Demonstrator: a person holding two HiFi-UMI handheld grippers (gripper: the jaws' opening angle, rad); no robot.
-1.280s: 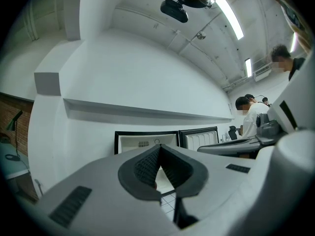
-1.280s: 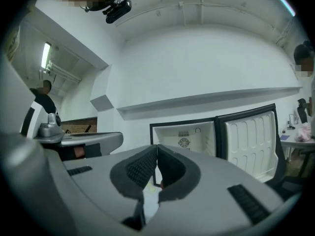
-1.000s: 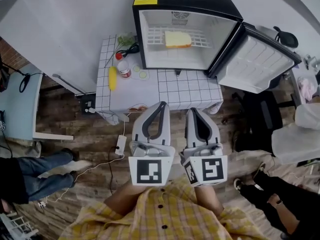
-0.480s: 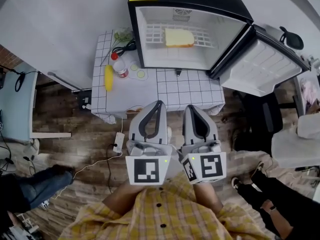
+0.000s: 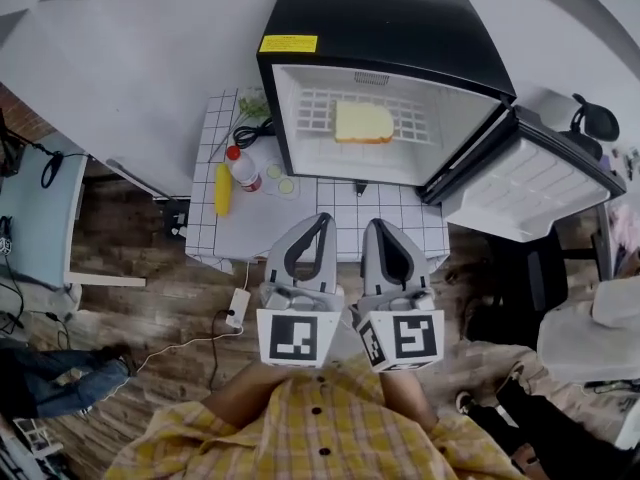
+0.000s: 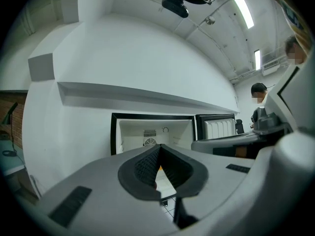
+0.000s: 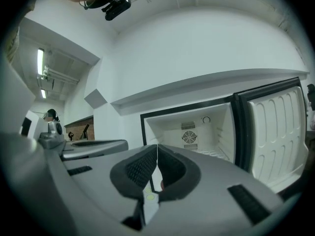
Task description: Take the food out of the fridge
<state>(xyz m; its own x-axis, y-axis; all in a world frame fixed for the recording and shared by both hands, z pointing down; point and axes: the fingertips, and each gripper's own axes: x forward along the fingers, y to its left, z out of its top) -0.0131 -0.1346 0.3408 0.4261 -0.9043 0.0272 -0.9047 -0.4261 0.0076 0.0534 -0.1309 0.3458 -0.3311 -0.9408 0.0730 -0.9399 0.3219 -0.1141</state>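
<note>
A person in a yellow checked shirt point(image 5: 320, 428) stands over a wooden floor, holding a gripper in each hand, side by side and pointing level towards an open fridge. The left gripper point(image 5: 325, 216) has its jaws pressed together with nothing between them. The right gripper point(image 5: 375, 224) is closed just the same and is also empty. Both tips hang over the near edge of a small table point(image 5: 335, 196) covered in a white cloth with a black grid.

On the left part of the table lie a yellow corn cob point(image 5: 223, 188), a bottle point(image 5: 243, 168) with a red cap just beside it, and two pale green slices point(image 5: 280, 178). A black cable point(image 5: 250, 130) is coiled towards the table's back corner.

At the back of the table stands the black fridge point(image 5: 400, 28), its door point(image 5: 530, 183) swung wide to the right. A slice of bread point(image 5: 363, 122) lies flat on the white wire shelf point(image 5: 310, 108) inside, well apart from both grippers.
</note>
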